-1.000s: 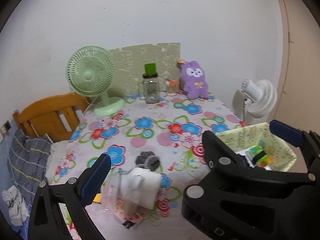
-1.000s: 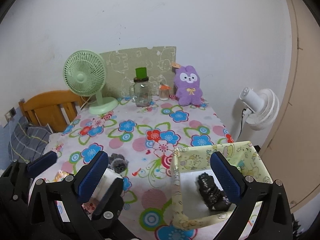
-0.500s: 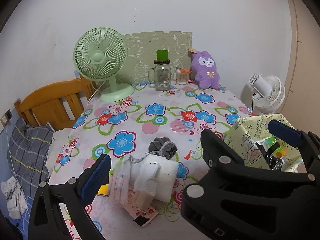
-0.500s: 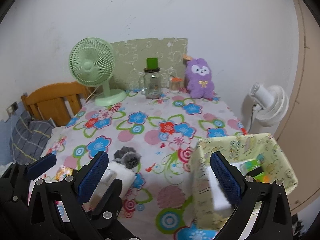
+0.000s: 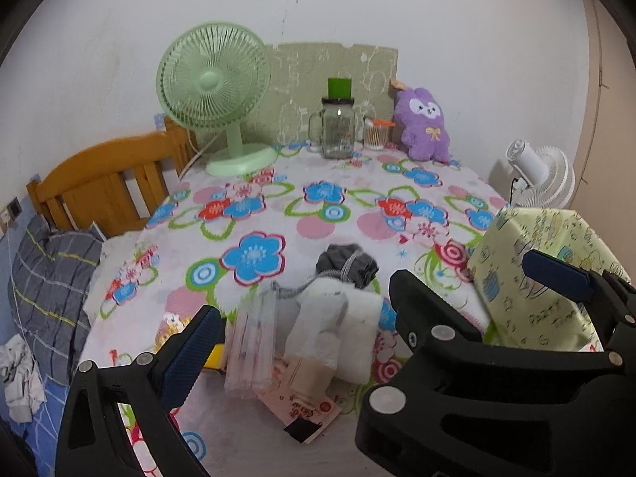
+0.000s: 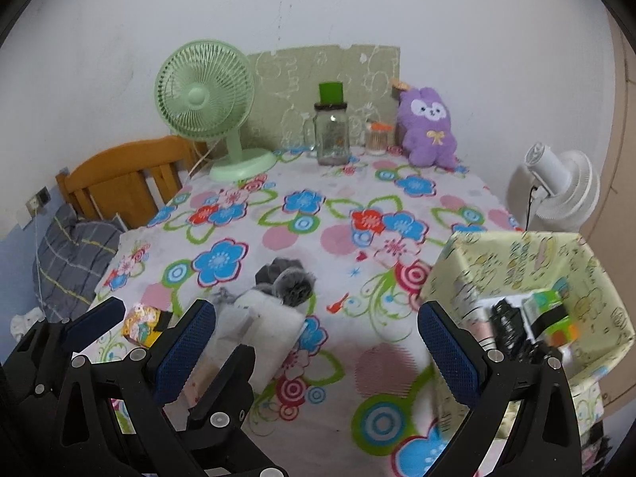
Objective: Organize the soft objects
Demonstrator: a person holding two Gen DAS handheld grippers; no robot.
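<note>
Flowered tablecloth [image 5: 254, 198], soft pile ahead of my left tongs [image 5: 357, 318], both pairs spread and holding nothing.
White cloth bundle [image 5: 338, 330] lies between left fingers, long axis front-to-back; right tongs [image 6: 318, 351] sit nearer the yellow box [image 6: 516, 262].

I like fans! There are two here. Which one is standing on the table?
The green fan, on the flowered table beside the glass jar. The white fan stands off the table's right edge.

Both wrist views looked from the table's [image 5: 278, 206] near edge toward the wall at 12 o'clock. The left view sat lower and closer; the right stood at its 3 o'clock. Both shared the green fan [image 5: 214, 91] and purple plush [image 6: 427, 127].
</note>
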